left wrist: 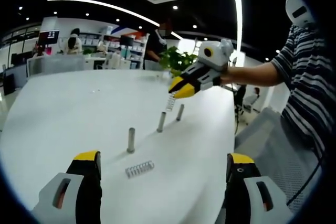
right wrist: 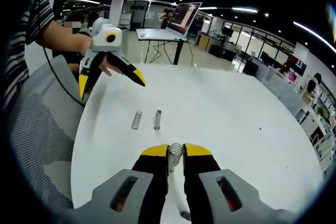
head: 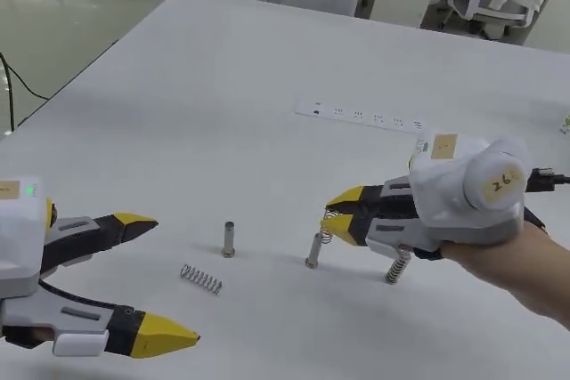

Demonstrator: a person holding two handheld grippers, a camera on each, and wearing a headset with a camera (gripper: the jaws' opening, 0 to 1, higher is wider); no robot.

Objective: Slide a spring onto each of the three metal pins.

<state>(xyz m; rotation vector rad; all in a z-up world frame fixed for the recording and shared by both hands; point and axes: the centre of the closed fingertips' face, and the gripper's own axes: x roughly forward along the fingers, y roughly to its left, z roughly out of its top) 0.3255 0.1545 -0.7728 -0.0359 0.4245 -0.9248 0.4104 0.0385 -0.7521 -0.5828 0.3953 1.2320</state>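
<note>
Nearest, on the left, the left gripper (head: 176, 278) hangs over the white table (head: 223, 86) with its jaws wide apart — it holds nothing. Just past its tips a loose spring (head: 200, 278) lies flat on the table. A bit farther, a bare pin (head: 229, 239) stands up. To its right is a second pin (head: 313, 251), and the right gripper (head: 327, 213) pinches a small spring (head: 328, 234) just above it. Under that gripper a third pin (head: 396, 266) wears a spring. Far back lies a power strip (head: 361, 117).
</note>
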